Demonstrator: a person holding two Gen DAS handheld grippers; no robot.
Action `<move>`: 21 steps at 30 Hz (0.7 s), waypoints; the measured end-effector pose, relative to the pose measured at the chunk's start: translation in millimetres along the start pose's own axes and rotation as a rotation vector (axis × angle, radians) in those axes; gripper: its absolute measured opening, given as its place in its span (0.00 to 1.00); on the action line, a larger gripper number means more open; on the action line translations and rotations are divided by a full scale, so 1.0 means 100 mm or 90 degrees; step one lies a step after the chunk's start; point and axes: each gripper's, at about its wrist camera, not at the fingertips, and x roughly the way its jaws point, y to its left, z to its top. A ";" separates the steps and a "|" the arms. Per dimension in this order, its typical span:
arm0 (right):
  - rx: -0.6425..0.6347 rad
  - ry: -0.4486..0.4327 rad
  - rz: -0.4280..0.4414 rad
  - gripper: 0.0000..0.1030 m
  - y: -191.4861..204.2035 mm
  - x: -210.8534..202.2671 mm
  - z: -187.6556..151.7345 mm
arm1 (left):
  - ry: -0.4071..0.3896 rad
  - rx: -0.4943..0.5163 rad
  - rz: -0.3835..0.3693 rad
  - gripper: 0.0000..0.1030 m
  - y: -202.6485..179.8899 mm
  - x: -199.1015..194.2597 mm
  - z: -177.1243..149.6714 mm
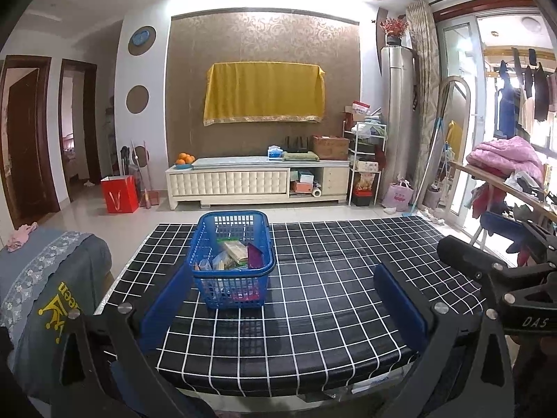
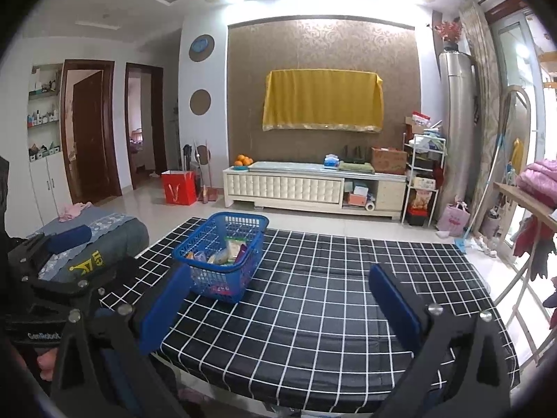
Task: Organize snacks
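The blue basket (image 1: 234, 259) stands on the checked bench (image 1: 330, 299) toward its left side, snack packets (image 1: 233, 256) heaped inside. Both tools — left tool (image 1: 283, 299) and right tool (image 2: 278, 301) — hover at the near edge, fingers wide apart, holding nothing.

Snack packets (image 1: 234, 257) in the basket (image 1: 205, 240) too small & mesh-hidden to ID; my grippers' bases cut off at btm edge.

A yellow cloth (image 1: 264, 92) hangs on the brown wall above a white cabinet (image 1: 257, 181) holding oranges (image 1: 184, 158). A red bag (image 1: 119, 194) stands on the floor left of it, pink bedding (image 1: 504, 155) far right.
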 end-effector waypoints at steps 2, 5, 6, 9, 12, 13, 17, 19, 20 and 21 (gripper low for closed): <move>0.002 0.001 0.001 1.00 -0.01 -0.01 -0.01 | 0.003 0.002 -0.002 1.00 -0.01 0.00 0.00; 0.000 -0.001 -0.009 1.00 -0.01 -0.02 -0.01 | 0.000 0.008 -0.004 1.00 -0.03 -0.01 0.00; -0.002 0.002 -0.011 1.00 -0.02 -0.02 -0.02 | -0.002 0.013 -0.004 1.00 -0.05 -0.02 0.00; 0.003 0.006 -0.008 1.00 -0.04 -0.02 -0.03 | -0.003 0.010 -0.006 1.00 -0.04 -0.02 0.01; 0.002 0.009 -0.008 1.00 -0.05 -0.02 -0.03 | 0.001 0.003 -0.008 1.00 -0.03 -0.01 0.00; 0.002 0.009 -0.009 1.00 -0.05 -0.02 -0.03 | 0.003 0.004 -0.008 1.00 -0.03 0.00 0.00; 0.002 0.008 -0.012 1.00 -0.06 0.00 -0.01 | 0.006 0.009 -0.004 1.00 -0.04 0.01 0.00; 0.003 0.009 -0.012 1.00 -0.06 0.00 -0.01 | 0.008 0.010 -0.006 1.00 -0.05 0.01 0.00; 0.003 0.010 -0.012 1.00 -0.06 0.01 -0.01 | 0.009 0.010 -0.006 1.00 -0.05 0.01 0.00; 0.004 0.010 -0.011 1.00 -0.07 0.01 -0.01 | 0.009 0.010 -0.006 1.00 -0.06 0.01 0.00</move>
